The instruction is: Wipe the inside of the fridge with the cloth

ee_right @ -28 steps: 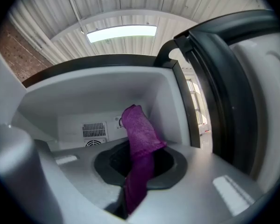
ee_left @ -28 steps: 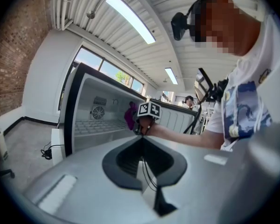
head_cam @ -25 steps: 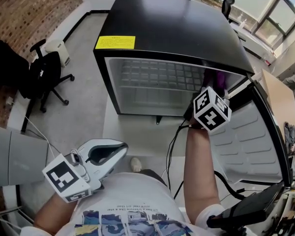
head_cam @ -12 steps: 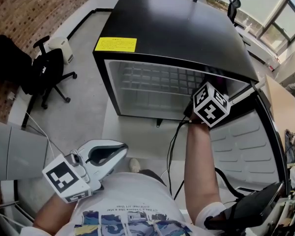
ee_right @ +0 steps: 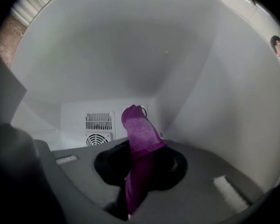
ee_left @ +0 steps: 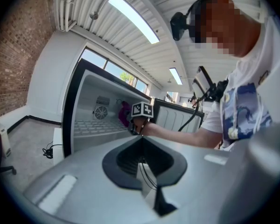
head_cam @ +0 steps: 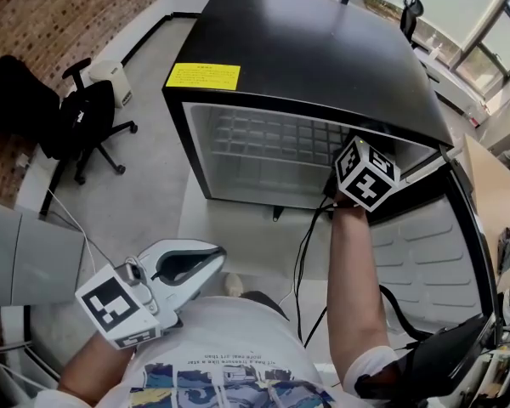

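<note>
Cloth (ee_right: 139, 135) clamped in right gripper (ee_right: 140, 164) fingers, inside fridge (head_cam: 306, 49), left gripper (ee_left: 142, 139) fingers together

purple cloth (ee_right: 139, 136) inside open fridge (head_cam: 306, 53)

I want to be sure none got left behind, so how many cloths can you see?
1: the purple cloth, pinched in the right claw inside the fridge. Others could lie hidden out of view.
</note>
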Available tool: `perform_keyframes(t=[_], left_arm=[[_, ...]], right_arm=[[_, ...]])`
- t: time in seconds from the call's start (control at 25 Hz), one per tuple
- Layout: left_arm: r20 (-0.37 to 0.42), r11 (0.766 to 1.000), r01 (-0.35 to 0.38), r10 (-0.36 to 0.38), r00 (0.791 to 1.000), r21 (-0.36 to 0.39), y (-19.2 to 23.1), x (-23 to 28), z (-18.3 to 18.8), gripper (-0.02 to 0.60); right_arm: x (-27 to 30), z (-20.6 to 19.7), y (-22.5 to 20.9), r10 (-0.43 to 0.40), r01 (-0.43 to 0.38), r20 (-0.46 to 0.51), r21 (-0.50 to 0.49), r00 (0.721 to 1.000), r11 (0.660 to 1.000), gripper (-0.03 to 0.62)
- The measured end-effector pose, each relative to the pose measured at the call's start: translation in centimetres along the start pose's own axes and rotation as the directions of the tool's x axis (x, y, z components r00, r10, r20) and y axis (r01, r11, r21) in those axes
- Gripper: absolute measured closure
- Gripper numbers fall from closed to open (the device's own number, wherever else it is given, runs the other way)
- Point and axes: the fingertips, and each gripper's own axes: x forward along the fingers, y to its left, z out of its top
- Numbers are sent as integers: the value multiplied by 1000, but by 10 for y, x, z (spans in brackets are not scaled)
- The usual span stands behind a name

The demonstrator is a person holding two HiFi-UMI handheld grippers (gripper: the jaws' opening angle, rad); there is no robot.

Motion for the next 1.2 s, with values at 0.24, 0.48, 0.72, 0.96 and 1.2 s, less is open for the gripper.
perform_keyframes(t=[0.24, 0.48, 0.72, 0.96, 1.2], left_arm=[[-5, 1000, 0, 0, 1000, 3, -2, 0, 0, 577], [-11, 1000, -7, 7, 1000, 4, -3, -1, -1, 575], [-13, 1000, -24, 24, 1000, 2, 0, -4, -1, 577], [-3, 1000, -30, 30, 1000, 3, 0, -8, 1, 577], [1, 999, -34, 34, 999, -6, -1, -13, -1, 577]], right_arm=[[10, 0, 2, 9, -10, -12, -55, 1000, 998, 540], [30, 2, 3, -14, 12, -30, -81, 999, 997, 540], [45, -1, 16, 44, -51, -76, -94, 996, 994, 540], [47, -10, 47, 167, -176, -121, -70, 978, 982, 540], [44, -23, 72, 249, -263, -171, -63, 953, 963, 540]])
